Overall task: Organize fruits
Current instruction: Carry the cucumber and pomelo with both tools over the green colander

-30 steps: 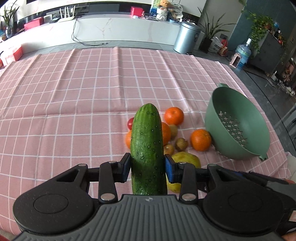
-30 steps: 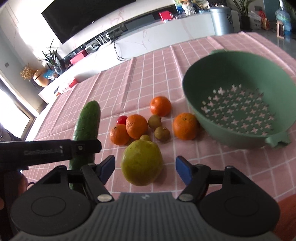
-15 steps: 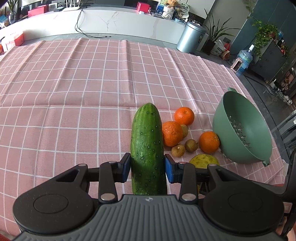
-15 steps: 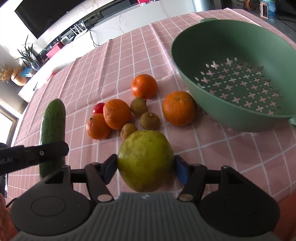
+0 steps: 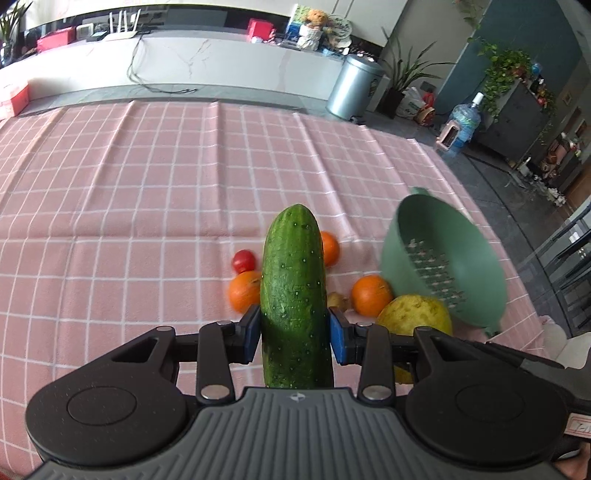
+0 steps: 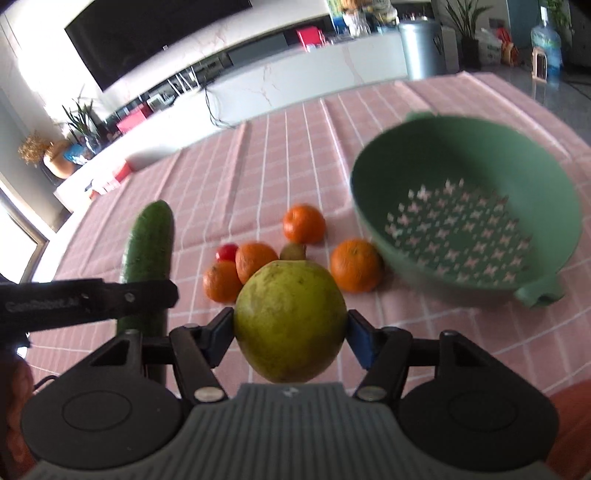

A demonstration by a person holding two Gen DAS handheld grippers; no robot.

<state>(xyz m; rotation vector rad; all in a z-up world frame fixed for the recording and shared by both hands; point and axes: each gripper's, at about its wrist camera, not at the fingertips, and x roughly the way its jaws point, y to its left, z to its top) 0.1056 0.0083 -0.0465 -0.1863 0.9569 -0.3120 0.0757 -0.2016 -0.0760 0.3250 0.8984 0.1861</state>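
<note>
Within the last second our right hand-held gripper (image 6: 290,328) had closed on the big yellow-green round fruit (image 6: 290,320) and lifted it toward the green perforated plastic colander (image 6: 466,214), while our left hand-held gripper (image 5: 294,334) kept its clamp on the long green cucumber (image 5: 294,295), so both awaited dropping in.

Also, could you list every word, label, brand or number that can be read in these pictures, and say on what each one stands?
"GenRobot.AI", blurred, so only a probable reading: pale lettering on the black side arm of the left tool, seen in the right wrist view.
Red label at the lower right edge of the left wrist view: cut off, unreadable.
Water bottle, boxes on the counter: any print is too small to read.
Nothing readable on the cucumber, colander or fruit.
</note>
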